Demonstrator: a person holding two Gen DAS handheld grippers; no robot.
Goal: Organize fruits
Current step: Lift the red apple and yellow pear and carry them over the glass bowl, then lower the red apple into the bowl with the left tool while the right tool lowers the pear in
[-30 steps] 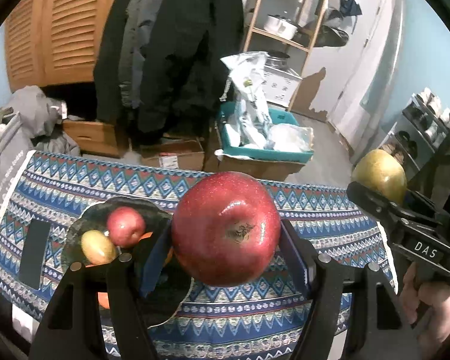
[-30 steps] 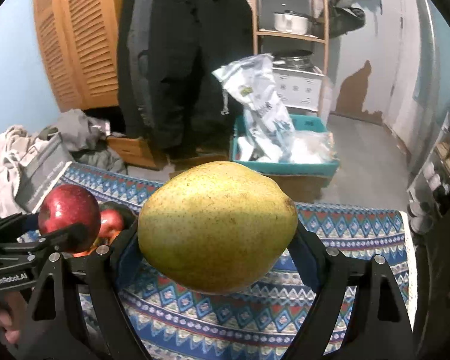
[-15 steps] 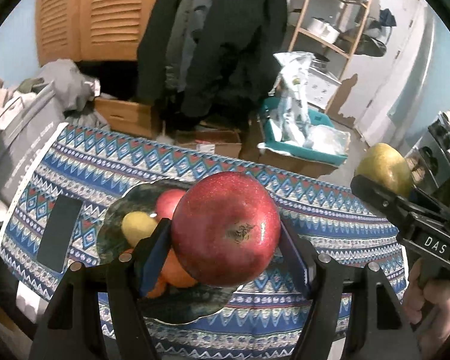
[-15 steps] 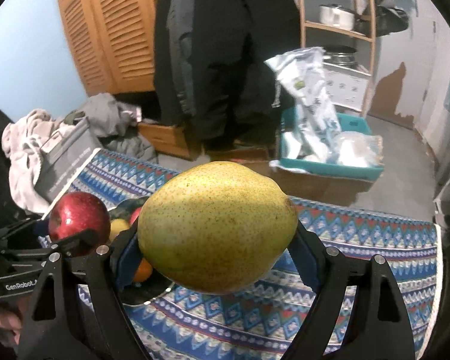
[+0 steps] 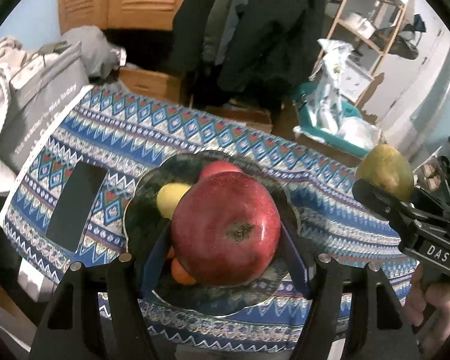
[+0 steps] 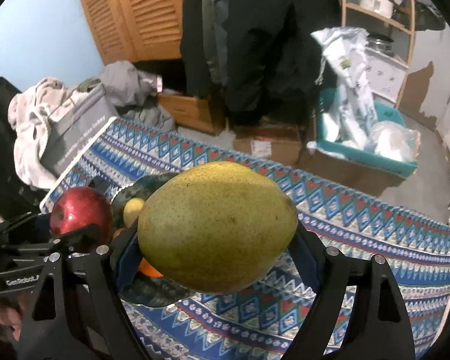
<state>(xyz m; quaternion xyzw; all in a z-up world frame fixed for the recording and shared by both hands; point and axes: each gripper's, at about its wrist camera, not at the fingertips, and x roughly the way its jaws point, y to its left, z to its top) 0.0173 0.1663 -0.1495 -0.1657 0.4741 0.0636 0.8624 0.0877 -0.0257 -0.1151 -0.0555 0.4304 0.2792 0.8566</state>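
Both grippers have swung in over the dark plate [image 5: 141,210], left gripper [image 5: 225,240] clamped on the red apple [image 5: 225,228], right gripper [image 6: 217,240] on the pear [image 6: 217,225], ready for placing.

A table covered by a blue zigzag-patterned cloth [image 6: 360,222] is seen in the foreground. Behind the table, louvred wooden doors [image 6: 141,9] are set against a light blue wall [image 6: 36,30], and dark coats [image 6: 255,30] are hung to the right of the doors. A wooden shelf unit [image 5: 372,21] holding a metal pot is placed further right. On the grey floor beyond the table, a teal bin [image 6: 366,147] stuffed with plastic bags is rested on cardboard boxes. Clothes [image 6: 36,120] are heaped left of the table
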